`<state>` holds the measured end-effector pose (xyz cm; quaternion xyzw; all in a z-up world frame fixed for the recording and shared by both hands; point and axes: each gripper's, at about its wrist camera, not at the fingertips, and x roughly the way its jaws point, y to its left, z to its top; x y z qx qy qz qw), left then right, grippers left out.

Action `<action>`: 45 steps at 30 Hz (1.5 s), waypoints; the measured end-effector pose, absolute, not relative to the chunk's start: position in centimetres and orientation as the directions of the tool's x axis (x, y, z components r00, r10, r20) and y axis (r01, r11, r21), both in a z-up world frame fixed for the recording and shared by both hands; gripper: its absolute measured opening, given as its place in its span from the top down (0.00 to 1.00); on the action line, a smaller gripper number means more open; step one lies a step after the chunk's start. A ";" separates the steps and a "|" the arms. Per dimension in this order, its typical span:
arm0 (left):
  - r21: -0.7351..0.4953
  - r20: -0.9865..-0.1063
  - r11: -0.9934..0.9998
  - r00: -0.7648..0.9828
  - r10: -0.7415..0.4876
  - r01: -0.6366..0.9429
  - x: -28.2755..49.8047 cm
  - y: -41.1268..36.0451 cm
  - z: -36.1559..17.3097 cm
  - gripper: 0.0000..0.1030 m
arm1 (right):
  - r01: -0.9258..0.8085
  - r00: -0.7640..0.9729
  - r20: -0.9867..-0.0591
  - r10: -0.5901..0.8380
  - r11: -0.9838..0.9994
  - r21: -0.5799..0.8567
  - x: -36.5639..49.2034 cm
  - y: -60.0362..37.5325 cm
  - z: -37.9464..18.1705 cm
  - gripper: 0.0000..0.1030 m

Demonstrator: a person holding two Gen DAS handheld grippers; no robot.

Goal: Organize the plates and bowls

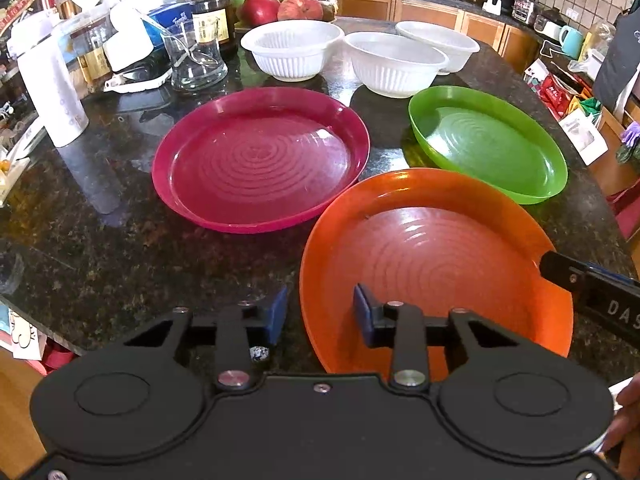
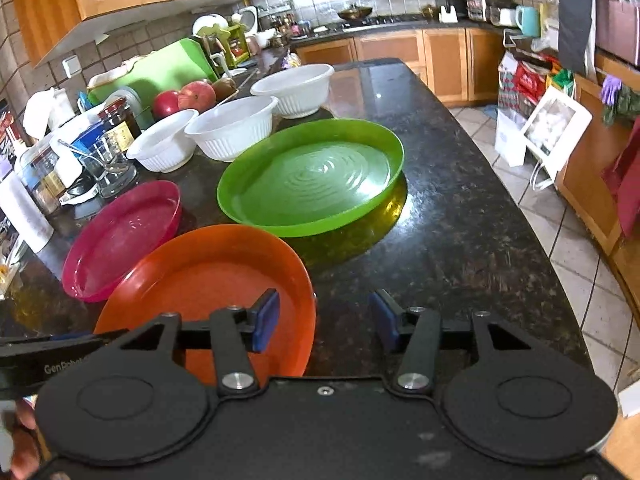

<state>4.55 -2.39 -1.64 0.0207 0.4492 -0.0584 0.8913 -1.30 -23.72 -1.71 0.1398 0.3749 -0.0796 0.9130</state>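
Note:
An orange plate (image 1: 432,256) (image 2: 208,280) lies at the near edge of the dark granite counter (image 1: 100,248). My left gripper (image 1: 320,314) is open and straddles its left rim. My right gripper (image 2: 324,320) is open and straddles its right rim. A magenta plate (image 1: 260,160) (image 2: 120,236) lies to the left behind it, a green plate (image 1: 488,144) (image 2: 312,178) to the right behind it. Three white ribbed bowls (image 1: 294,50) (image 1: 394,62) (image 1: 440,42) stand in a row at the back, also in the right wrist view (image 2: 164,144) (image 2: 232,130) (image 2: 294,88).
The counter's left side is crowded: a white bottle (image 1: 52,84), a glass cup (image 1: 196,60), a dark jar (image 1: 212,12), apples (image 1: 260,8), a green cutting board (image 2: 160,68). The counter's right edge drops to a tiled floor (image 2: 560,208) with bags and cabinets.

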 end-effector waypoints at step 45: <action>-0.094 -0.779 0.969 0.589 -0.215 0.228 3.3 -2.1 -0.6 0.71 | 0.199 0.738 -0.674 -0.028 0.964 0.178 -3.0 -21.7 -1.5 0.61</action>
